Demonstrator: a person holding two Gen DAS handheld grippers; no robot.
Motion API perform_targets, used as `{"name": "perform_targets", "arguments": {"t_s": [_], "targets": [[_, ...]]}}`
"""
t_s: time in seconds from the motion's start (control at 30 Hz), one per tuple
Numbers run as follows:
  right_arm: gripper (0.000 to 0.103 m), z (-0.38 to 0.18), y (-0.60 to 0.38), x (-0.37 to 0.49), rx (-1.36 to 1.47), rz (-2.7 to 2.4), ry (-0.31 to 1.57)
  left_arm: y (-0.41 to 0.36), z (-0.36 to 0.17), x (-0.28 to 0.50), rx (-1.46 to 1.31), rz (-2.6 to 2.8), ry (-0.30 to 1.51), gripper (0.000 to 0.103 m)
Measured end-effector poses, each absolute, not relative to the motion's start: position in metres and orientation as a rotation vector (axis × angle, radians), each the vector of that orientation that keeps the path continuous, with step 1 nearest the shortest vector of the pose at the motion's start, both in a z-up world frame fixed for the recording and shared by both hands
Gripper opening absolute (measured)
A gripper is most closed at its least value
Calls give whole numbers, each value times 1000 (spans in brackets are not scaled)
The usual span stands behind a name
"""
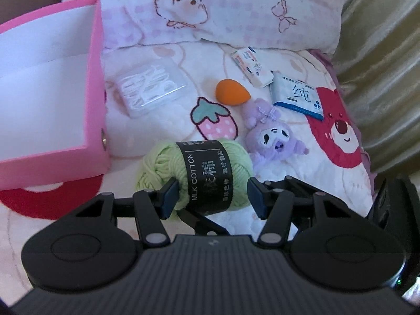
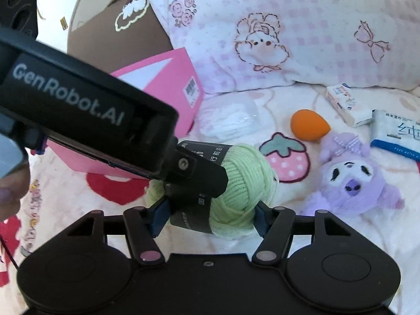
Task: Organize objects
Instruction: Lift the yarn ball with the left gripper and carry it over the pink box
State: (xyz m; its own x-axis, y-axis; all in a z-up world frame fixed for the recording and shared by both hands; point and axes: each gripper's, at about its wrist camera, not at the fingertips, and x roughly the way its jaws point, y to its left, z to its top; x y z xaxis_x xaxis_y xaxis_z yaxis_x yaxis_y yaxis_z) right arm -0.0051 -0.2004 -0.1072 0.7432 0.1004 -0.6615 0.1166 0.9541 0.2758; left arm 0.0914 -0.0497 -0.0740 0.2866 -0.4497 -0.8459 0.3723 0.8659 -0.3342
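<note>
A green yarn ball [image 1: 199, 176] with a black label lies on the patterned bedspread [image 1: 162, 120]. My left gripper [image 1: 210, 197] is around it, jaws touching its sides. In the right wrist view the yarn ball [image 2: 244, 183] also sits between my right gripper's [image 2: 210, 216] jaws, which touch it. The left gripper's body [image 2: 78, 115] crosses that view from the left, a finger [image 2: 199, 173] on the yarn. An open pink box [image 1: 52, 99] stands to the left, white inside.
On the bedspread lie a clear plastic case [image 1: 151, 86], an orange sponge egg [image 1: 231, 92], a purple plush toy [image 1: 273, 136], a small carton [image 1: 252, 65] and a tissue pack [image 1: 298, 94]. A pillow [image 1: 210, 8] lies behind them.
</note>
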Motion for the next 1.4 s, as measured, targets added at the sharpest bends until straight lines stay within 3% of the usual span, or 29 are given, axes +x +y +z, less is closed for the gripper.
{"name": "perform_targets", "arguments": {"t_s": [0.53, 1.4], "targets": [[70, -72, -161, -11, 338, 52, 844, 8, -52, 81, -137, -588, 1278, 55], [70, 30, -85, 6, 189, 115, 759, 80, 47, 52, -33, -567, 1077, 55]]}}
